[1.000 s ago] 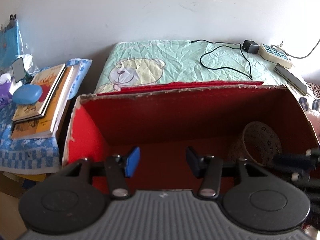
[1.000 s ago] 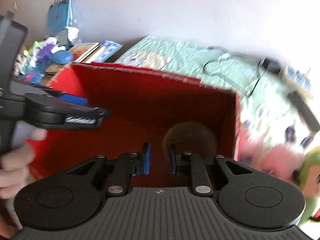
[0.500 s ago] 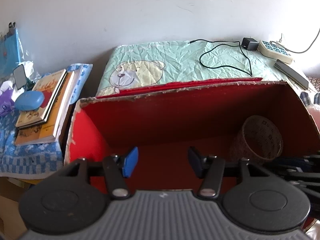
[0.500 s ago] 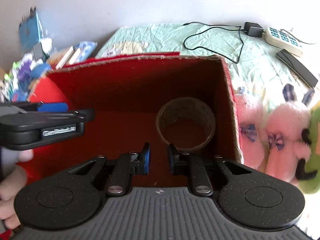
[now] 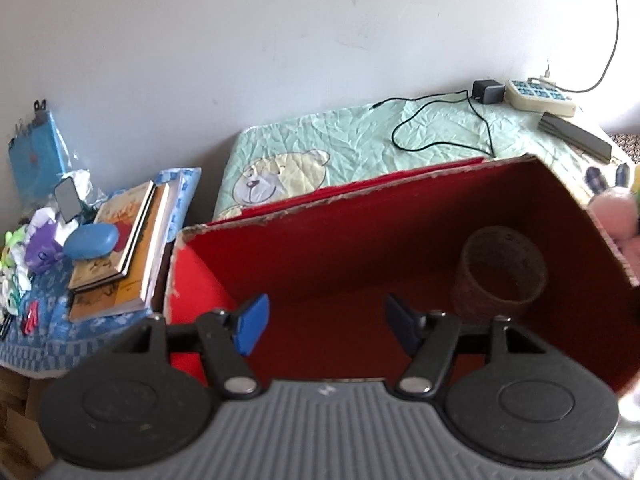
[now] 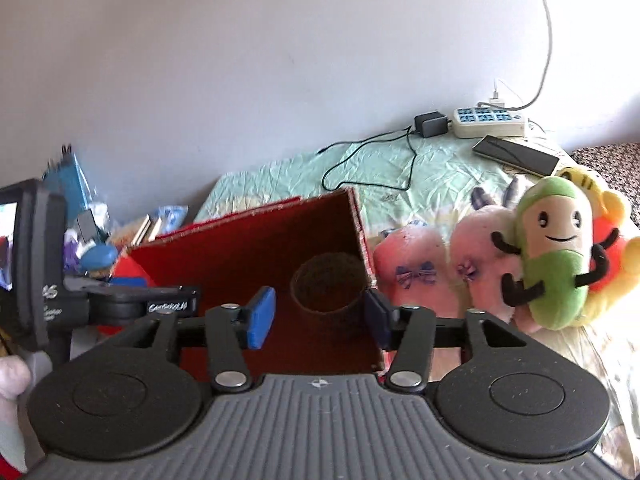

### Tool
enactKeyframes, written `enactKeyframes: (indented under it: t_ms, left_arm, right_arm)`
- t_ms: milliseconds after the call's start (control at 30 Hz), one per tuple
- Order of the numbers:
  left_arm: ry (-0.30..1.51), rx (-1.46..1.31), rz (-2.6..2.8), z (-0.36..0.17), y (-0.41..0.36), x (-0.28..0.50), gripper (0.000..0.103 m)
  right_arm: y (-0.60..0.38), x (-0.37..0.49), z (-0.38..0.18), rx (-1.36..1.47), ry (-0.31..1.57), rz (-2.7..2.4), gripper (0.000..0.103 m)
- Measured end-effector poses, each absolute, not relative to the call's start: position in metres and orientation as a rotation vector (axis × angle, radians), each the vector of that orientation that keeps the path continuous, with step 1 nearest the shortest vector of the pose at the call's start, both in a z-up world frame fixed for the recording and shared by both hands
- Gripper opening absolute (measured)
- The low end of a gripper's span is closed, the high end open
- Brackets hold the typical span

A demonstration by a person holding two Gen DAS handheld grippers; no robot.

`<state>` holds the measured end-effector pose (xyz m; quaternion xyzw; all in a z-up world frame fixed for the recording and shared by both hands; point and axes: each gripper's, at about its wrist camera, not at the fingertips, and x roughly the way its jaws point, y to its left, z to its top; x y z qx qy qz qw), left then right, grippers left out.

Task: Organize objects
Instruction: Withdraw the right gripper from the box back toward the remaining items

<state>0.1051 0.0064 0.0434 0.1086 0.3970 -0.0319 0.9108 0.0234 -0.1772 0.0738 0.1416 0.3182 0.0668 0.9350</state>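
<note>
A red cardboard box (image 5: 360, 236) (image 6: 260, 240) stands open on the bed, with a brown tape roll (image 5: 502, 268) (image 6: 328, 286) lying in its right corner. My left gripper (image 5: 326, 326) hangs open over the box's near edge with nothing between its fingers. My right gripper (image 6: 318, 316) is open too, above the box's right front corner, nothing in it. To the right of the box lie two pink plush toys (image 6: 412, 276), a green plush toy (image 6: 556, 252) and a yellow-orange one (image 6: 612, 240). The left gripper's body (image 6: 120, 304) shows at the left of the right wrist view.
A side table on the left holds stacked books (image 5: 124, 248), a blue case (image 5: 91, 240) and clutter. On the green bedcover (image 5: 360, 148) lie a black cable (image 5: 440, 120), a charger (image 6: 430, 123), a power strip (image 6: 488, 122) and a dark flat device (image 6: 516, 155). A wall stands behind.
My right gripper has opened from nearly shut and pulled back up and to the right, bringing the plush toys into view. My left gripper has stayed open and risen slightly.
</note>
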Motion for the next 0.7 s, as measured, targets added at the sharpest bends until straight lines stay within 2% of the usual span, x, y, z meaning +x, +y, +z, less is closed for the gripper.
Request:
enactKeyframes:
  t_ms: [300,700]
  left_arm:
    - [0.801,0.211,-0.042,0.071,-0.019,0.057,0.084]
    - [0.804,0.215,0.079,0.081,-0.041,0.013,0.085]
  right_arm:
    - [-0.190,0.007,0.076,0.287,0.700,0.231,0.054]
    - [-0.211,-0.008,0.071,0.289,0.741,0.367,0.054]
